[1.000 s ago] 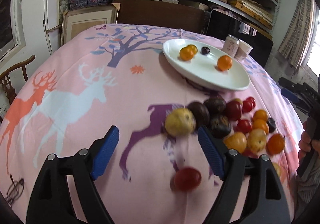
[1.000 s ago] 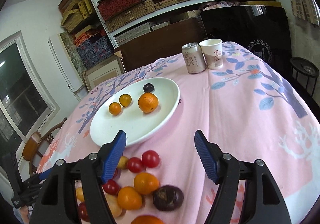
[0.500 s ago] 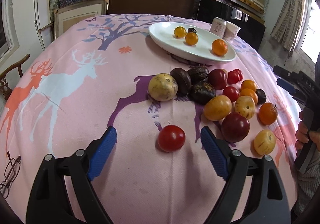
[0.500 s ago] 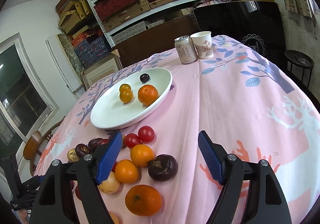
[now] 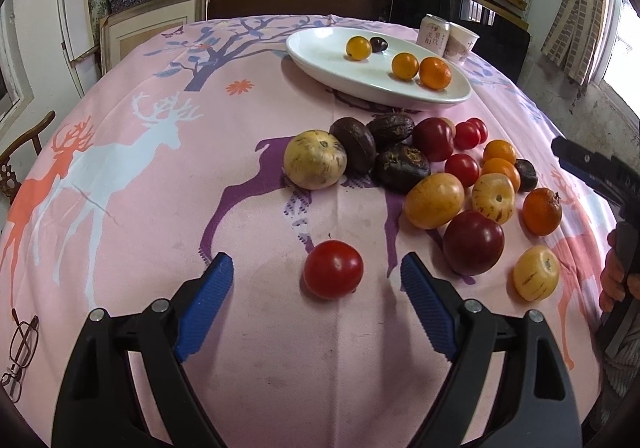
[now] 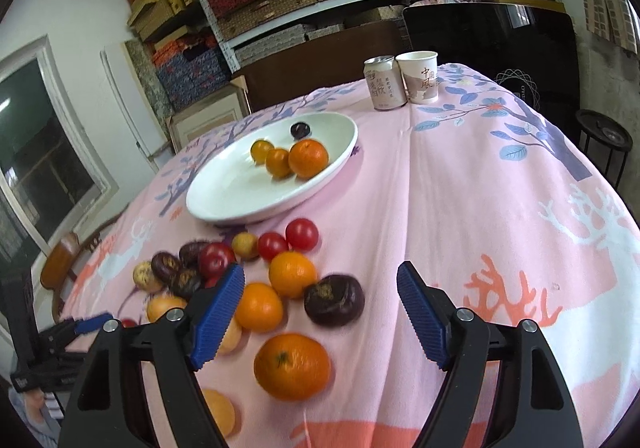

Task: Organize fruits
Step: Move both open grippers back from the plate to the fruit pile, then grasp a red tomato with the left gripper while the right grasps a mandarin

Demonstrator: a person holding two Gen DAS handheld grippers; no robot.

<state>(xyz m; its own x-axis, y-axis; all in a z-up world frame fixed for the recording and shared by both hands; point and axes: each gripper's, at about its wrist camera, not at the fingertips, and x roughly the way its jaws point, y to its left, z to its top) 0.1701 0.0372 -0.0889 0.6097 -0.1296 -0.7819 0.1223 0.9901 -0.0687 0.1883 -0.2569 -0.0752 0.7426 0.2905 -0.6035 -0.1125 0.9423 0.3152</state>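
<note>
Four small fruits already sit in your oval white ceramic plate; the rest are loose on the pink deer-print tablecloth.

Left wrist view: your left gripper has its blue-padded jaws spread wide, having just been opening, nothing pressed between them. The round red tomato lies alone on the cloth, right between the fingertips and apart from both pads. The main pile starts just beyond it, nearest a dark red plum. My read: you're in the approach step for that tomato. Next move: settle the pads level on both sides of it, close gently since it will roll and bruise, then carry it to the plate.

Right wrist view: your right gripper is also wide apart, jaws just been opening, nothing held. A wrinkled dark purple passion fruit and several oranges lie between the fingers, with a large round orange nearest the camera. Which one you're lining up on I can't tell. Pick one and centre it before closing; neighbours are touching, so expect to nudge them.
</note>
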